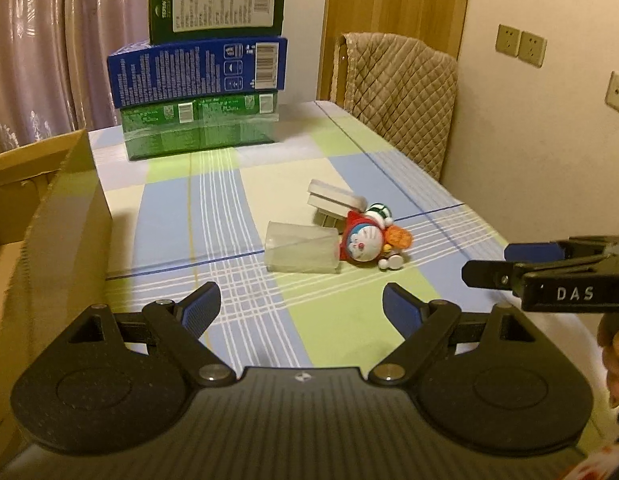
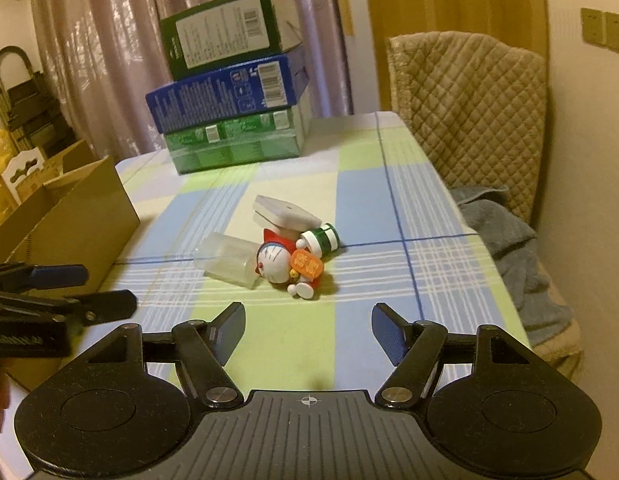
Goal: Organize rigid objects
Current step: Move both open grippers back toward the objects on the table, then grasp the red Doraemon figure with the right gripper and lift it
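Observation:
A small pile lies mid-table: a clear plastic cup [image 1: 301, 252] on its side, a Doraemon figure [image 1: 363, 244] against it, a white box [image 1: 335, 196] behind, and a small green-and-white bottle [image 1: 379, 212]. The same pile shows in the right wrist view: cup [image 2: 229, 260], figure [image 2: 287, 264], white box [image 2: 285, 210], bottle [image 2: 321, 238]. My left gripper [image 1: 301, 306] is open and empty, short of the cup. My right gripper [image 2: 308, 328] is open and empty, short of the figure. Each gripper shows side-on in the other's view: the right [image 1: 485, 262], the left [image 2: 109, 288].
An open cardboard box [image 1: 65, 216] stands at the table's left edge, also in the right wrist view [image 2: 81, 212]. Three stacked cartons [image 1: 201, 80] stand at the far end. A padded chair [image 1: 401, 92] and a grey towel [image 2: 505, 232] are along the right side.

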Available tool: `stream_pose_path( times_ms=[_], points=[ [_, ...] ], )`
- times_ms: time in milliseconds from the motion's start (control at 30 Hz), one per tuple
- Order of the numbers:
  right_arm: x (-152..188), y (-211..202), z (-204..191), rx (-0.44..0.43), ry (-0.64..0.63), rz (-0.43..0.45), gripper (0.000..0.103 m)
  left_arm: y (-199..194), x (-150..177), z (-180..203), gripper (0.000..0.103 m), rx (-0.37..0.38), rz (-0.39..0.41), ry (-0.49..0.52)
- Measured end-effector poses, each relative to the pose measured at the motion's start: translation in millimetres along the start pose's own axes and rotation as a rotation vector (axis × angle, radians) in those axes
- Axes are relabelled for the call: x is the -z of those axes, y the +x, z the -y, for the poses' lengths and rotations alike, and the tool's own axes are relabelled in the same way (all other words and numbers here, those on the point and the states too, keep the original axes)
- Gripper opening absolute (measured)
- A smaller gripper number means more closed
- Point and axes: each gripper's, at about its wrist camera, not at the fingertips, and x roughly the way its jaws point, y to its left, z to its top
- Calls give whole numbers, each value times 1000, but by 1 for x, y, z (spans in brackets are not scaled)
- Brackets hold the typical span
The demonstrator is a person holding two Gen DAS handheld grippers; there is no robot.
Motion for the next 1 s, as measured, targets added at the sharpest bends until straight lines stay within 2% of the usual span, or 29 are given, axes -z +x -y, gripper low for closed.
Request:
stream_pose_path(
  times_ms=[367,633,867,900,933,1000],
  points=[
    [-19,71,5,-56,-137,-24,67,59,3,-13,86,-16,-58,4],
    [-25,110,7,-117,-158,-41,67,80,1,-20,86,-19,-81,4],
    [-21,132,-4,-109,-275,-59,67,87,2,-24,86,-18,-93,-15],
    [-20,134,-4,-113,-274,-64,65,87,2,-24,86,-19,-93,-15],
    [-20,135,-3,-120,-270,-67,58,87,3,-24,86,-21,-93,-16],
    [-20,135,-3,-115,-266,-71,58,87,3,-25,86,-20,-93,-22]
  ],
)
